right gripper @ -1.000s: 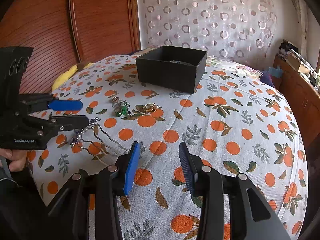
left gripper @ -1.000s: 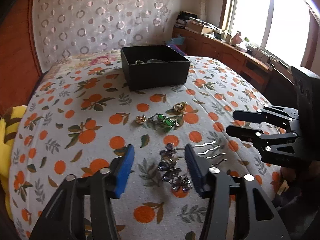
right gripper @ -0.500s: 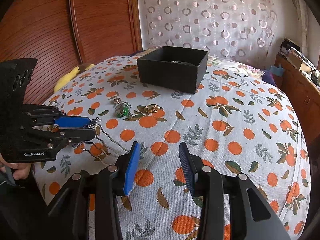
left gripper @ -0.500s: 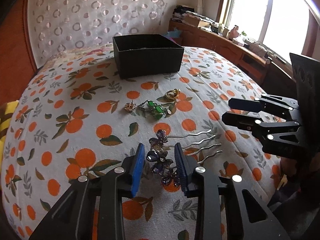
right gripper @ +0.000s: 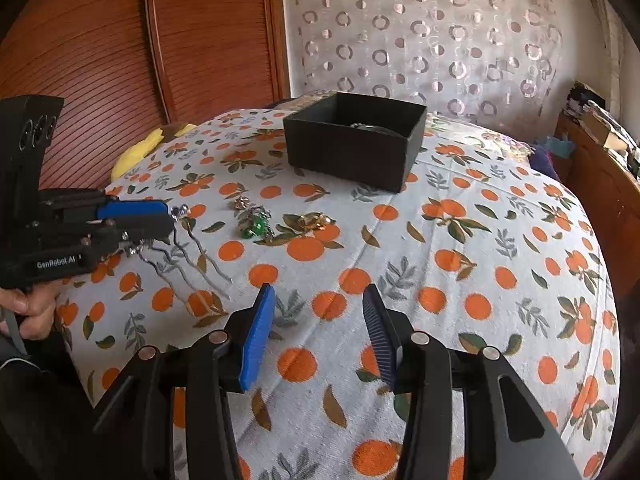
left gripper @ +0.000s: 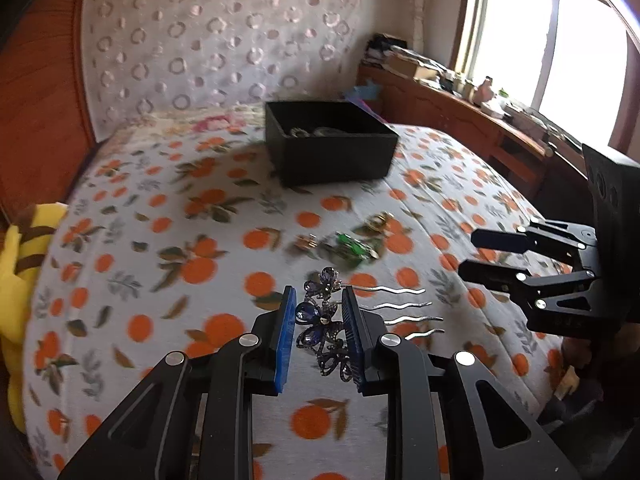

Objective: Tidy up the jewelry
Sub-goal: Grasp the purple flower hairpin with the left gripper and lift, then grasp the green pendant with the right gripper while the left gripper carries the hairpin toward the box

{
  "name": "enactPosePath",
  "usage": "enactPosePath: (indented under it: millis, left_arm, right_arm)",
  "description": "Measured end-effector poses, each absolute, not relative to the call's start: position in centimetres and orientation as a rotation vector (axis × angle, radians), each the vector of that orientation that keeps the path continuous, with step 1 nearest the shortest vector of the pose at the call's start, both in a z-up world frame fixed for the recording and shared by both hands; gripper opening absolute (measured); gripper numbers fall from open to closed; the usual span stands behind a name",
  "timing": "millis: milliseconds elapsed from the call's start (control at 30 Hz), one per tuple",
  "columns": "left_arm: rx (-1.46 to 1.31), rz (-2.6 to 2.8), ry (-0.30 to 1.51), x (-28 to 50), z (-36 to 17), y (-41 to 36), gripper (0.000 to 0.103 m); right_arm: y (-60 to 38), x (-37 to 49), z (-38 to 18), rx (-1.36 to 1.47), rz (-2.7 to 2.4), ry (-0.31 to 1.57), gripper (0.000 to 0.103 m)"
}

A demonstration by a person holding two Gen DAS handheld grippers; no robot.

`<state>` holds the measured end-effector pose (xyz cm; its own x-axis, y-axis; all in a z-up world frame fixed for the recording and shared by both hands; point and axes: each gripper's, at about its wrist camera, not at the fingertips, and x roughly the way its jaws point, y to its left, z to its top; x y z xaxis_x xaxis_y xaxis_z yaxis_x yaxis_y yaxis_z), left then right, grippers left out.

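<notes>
My left gripper [left gripper: 318, 336] is shut on a purple flower hair comb [left gripper: 320, 320], whose silver prongs [left gripper: 404, 306] stick out to the right; it is lifted off the cloth. In the right wrist view the left gripper [right gripper: 160, 218] holds the comb [right gripper: 180, 248] at the left. My right gripper [right gripper: 318, 332] is open and empty above the cloth. A black box [left gripper: 332, 146] [right gripper: 356, 140] with some jewelry inside stands at the back. A green-stone piece [right gripper: 256, 226] [left gripper: 350, 246], a gold ring piece [right gripper: 314, 220] and a small gold piece [right gripper: 242, 203] lie between.
The table wears a white cloth with oranges [right gripper: 460, 240]. A yellow plush [left gripper: 16, 280] lies at its left edge. A wooden sideboard [left gripper: 460, 120] under the window stands to the right. A wooden panel [right gripper: 120, 40] stands behind.
My left gripper closed on the purple hair comb and lifted it off the cloth, tilting upward. The right gripper stayed where it was, open.
</notes>
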<state>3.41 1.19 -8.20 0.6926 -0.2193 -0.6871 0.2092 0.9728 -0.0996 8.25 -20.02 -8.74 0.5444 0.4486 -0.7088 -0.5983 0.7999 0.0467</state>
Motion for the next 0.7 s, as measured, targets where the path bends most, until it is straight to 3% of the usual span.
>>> enactPosePath:
  millis: [367,500,700]
  left_arm:
    - [-0.015,-0.114,0.688,3.4,-6.0,5.5,0.022]
    - [-0.022,-0.088,0.672,3.3,-5.5,6.6,0.022]
    - [-0.036,-0.071,0.661,3.2,-5.2,7.5,0.022]
  right_arm:
    - [-14.7,10.4,-8.0,-0.261,0.730,0.776,0.048]
    - [-12.7,11.5,-8.7,-0.295,0.761,0.805,0.031]
    - [-12.0,13.3,-9.5,-0.288,0.751,0.842,0.014]
